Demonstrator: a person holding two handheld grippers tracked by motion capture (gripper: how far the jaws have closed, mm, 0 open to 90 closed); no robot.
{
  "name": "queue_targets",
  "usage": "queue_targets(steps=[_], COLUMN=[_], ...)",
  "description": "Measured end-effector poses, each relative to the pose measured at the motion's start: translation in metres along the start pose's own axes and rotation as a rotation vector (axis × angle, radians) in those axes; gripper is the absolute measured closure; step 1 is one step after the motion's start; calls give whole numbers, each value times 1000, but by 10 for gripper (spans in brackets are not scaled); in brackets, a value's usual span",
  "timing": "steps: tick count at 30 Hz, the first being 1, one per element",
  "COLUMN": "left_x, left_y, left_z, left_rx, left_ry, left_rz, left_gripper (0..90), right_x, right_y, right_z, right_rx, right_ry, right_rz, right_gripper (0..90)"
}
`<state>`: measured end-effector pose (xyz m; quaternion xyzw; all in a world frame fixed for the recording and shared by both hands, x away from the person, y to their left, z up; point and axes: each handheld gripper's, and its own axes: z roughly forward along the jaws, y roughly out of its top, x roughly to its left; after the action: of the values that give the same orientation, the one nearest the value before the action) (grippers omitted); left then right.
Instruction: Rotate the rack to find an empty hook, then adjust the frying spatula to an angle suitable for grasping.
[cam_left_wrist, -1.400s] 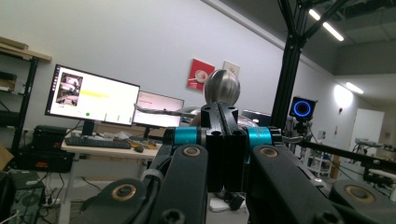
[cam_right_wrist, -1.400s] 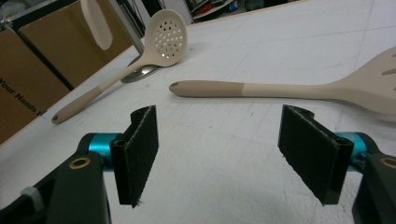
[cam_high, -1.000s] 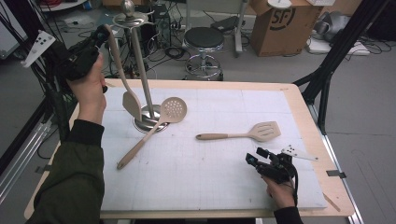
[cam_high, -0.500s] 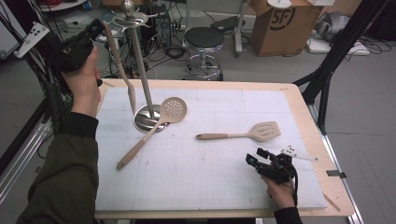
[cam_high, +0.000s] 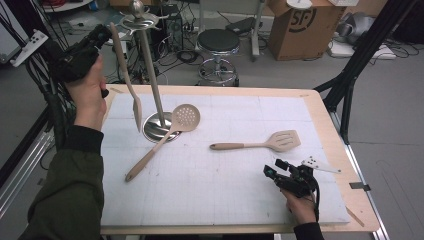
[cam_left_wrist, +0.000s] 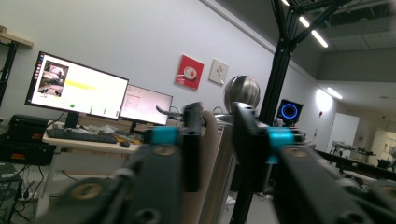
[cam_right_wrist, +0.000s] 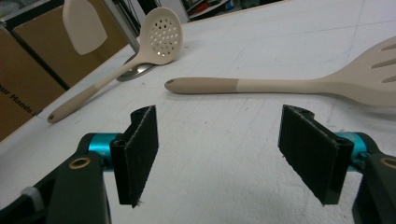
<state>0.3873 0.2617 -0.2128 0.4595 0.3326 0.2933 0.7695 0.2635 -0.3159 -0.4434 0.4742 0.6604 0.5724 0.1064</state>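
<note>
— Surroundings?
— Grey floor (cam_high: 390, 150) beyond my counter (cam_high: 330, 125); a black stool (cam_high: 218, 42), a cardboard box (cam_high: 300, 27) and loose cables behind it.
— Walls, light?
— White wall (cam_left_wrist: 140, 42), two monitors (cam_left_wrist: 77, 91) on a desk, ceiling strip lights (cam_left_wrist: 313, 30).

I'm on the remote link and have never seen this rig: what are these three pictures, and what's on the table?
No robot arm here: a person holds a hand gripper in each hand. The high view looks down on the table; the other two come from cameras riding on each gripper.

The left gripper, raised beside the metal stand, has just been opening its jaws. The handle top of a hanging spatula sits between them, and they no longer look to be pressing it.

The right gripper rests low near the table's front edge, jaws open on nothing.

On the table lie a round skimmer against the stand's base and a slotted turner.
</note>
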Motion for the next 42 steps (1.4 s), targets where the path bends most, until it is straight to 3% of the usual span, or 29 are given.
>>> queue_targets(steps=[4, 8, 18, 28, 35, 42], left_x=[-6, -9, -17, -31, -42, -43], left_y=[0, 1, -9, -37, -57, -67], left_z=[-5, -11, -31, -57, -62, -62], left_rx=[25, 13, 11, 26, 64, 86], left_ry=[25, 24, 12, -19, -47, -33], left_rz=[25, 12, -6, -39, -29, -28], left_gripper=[476, 431, 398, 368, 367, 368], right_x=[1, 2, 5, 6, 5, 5], right_y=[0, 0, -1, -1, -2, -1], right_z=[0, 2, 3, 4, 4, 4], right_rx=[-3, -2, 9, 14, 12, 11], right_ry=[0, 0, 6, 6, 4, 4], right_rz=[0, -10, -13, -20, -20, -14], right_gripper=[286, 286, 286, 286, 287, 286])
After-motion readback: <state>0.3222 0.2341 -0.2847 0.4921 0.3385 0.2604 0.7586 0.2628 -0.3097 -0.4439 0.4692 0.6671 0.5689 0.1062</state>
